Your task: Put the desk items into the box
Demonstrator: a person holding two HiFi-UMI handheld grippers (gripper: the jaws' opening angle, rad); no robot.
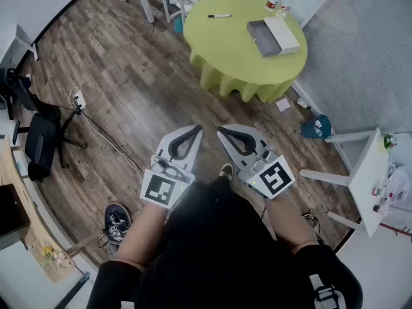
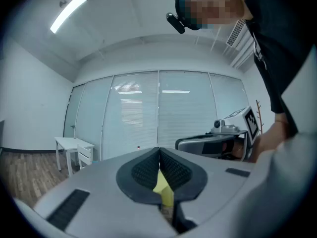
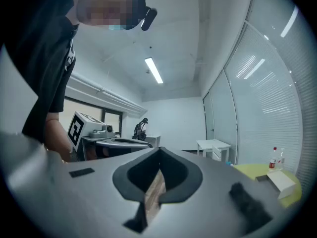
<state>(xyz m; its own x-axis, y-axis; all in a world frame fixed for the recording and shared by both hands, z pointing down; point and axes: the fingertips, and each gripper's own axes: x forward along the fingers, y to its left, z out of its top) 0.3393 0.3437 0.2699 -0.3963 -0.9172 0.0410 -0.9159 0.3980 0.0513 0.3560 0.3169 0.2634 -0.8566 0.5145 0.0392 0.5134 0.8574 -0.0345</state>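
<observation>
L gripper [image 1: 197, 128]; R gripper [image 1: 219, 130]; closed, level

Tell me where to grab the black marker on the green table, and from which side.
I would grip the marker mid-barrel from straight above, jaws closing across its thin width. It lies flat on the table, running left to right in the head view, with bare table all round it.
</observation>
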